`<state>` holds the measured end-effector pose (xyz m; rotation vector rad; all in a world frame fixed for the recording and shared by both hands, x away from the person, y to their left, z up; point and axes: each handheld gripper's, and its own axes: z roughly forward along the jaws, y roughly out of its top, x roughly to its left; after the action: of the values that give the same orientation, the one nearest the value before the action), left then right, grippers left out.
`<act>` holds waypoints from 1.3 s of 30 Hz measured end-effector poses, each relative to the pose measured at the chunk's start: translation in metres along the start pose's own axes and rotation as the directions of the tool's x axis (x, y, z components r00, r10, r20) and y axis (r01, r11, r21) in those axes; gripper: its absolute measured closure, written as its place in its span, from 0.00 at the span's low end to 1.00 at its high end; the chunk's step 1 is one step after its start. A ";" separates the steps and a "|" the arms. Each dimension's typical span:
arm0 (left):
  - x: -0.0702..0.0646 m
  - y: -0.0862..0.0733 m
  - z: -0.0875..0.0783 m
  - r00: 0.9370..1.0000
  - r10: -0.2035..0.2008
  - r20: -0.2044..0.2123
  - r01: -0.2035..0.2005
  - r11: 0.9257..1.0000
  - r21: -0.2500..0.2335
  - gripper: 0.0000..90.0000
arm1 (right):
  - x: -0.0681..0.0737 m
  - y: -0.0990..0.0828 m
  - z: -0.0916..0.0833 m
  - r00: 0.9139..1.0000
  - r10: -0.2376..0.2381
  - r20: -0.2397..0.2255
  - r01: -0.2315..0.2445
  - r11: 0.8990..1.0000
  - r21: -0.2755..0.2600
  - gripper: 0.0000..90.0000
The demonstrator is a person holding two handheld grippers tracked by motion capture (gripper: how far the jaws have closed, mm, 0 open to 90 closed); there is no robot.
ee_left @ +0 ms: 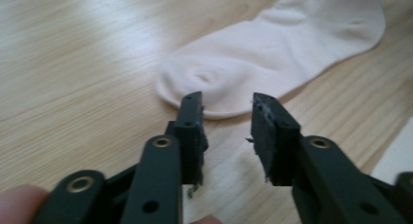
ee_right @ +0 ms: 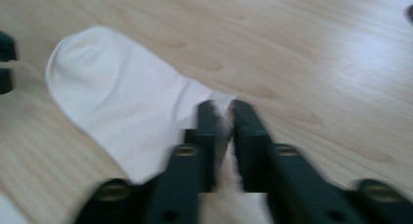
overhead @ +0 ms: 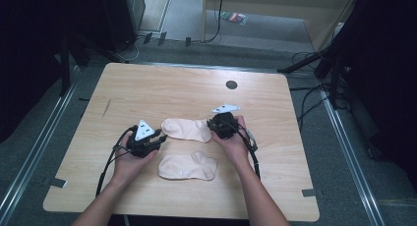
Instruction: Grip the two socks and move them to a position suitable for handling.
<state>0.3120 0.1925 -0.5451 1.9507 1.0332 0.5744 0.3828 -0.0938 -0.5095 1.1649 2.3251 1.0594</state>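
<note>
- We bracket the far sock [overhead: 186,129] on the desk [overhead: 147,88]: left claw [ee_left: 226,107] parted, empty, at its toe
- Right claw [ee_right: 223,112] stands barely parted over its cuff, gripping nothing; next, we judge, both must pinch cloth

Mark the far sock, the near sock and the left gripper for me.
far sock [overhead: 187,129], high view, middle of its body.
near sock [overhead: 187,167], high view, middle of its body.
left gripper [ee_left: 226,112], left gripper view, gap midway between its open jaw tips.

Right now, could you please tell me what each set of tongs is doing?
Left tongs: open, at the far sock's toe, holding nothing.
Right tongs: nearly closed over the sock's other end; grip cannot be told.
</note>
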 end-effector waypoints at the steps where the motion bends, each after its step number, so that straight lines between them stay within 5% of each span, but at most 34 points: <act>1: 0.003 0.001 -0.002 1.000 -0.020 0.003 0.020 1.000 -0.013 0.70 | -0.003 0.000 0.000 1.000 0.021 0.010 -0.020 1.000 -0.019 0.69; 6: 0.017 0.009 -0.003 0.993 -0.118 -0.009 0.117 0.992 -0.050 0.61 | -0.011 -0.008 -0.006 0.992 0.110 0.056 -0.106 0.992 -0.070 0.68; 11: 0.033 0.018 0.015 0.965 -0.264 0.010 0.264 0.965 -0.004 0.62 | -0.012 -0.018 -0.001 0.983 0.175 0.055 -0.171 0.984 -0.058 0.64; 15: 0.036 0.020 0.034 0.949 -0.315 0.017 0.313 0.947 0.069 0.63 | -0.010 -0.020 0.006 0.972 0.236 -0.010 -0.237 0.970 -0.056 0.66; 18: 0.033 0.022 0.042 0.952 -0.307 0.007 0.305 0.947 0.098 0.63 | -0.006 -0.020 0.016 0.972 0.230 -0.037 -0.230 0.973 -0.001 0.68; 21: 0.027 0.025 0.045 0.962 -0.272 -0.028 0.273 0.956 0.109 0.66 | -0.004 -0.021 0.021 0.973 0.229 -0.019 -0.229 0.973 0.011 0.75; 25: 0.020 0.027 0.046 0.975 -0.208 -0.078 0.217 0.968 0.127 0.85 | -0.003 -0.024 0.022 0.974 0.227 -0.017 -0.226 0.974 0.007 0.90; 28: 0.020 0.026 0.045 0.978 -0.194 -0.076 0.202 0.970 0.133 0.98 | -0.004 -0.026 0.020 0.973 0.229 -0.023 -0.229 0.973 0.004 0.97; 33: 0.023 0.022 0.038 0.977 -0.194 -0.082 0.204 0.969 0.137 1.00 | -0.011 -0.032 0.014 0.975 0.222 -0.009 -0.222 0.975 0.005 0.99; 39: 0.025 0.017 0.030 0.983 -0.162 -0.090 0.174 0.974 0.143 1.00 | -0.022 -0.039 0.007 0.965 0.261 0.005 -0.261 0.965 -0.003 1.00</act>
<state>0.3547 0.1938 -0.5468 1.9580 1.3102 0.4936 0.3790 -0.1233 -0.5434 1.5031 2.2078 1.1425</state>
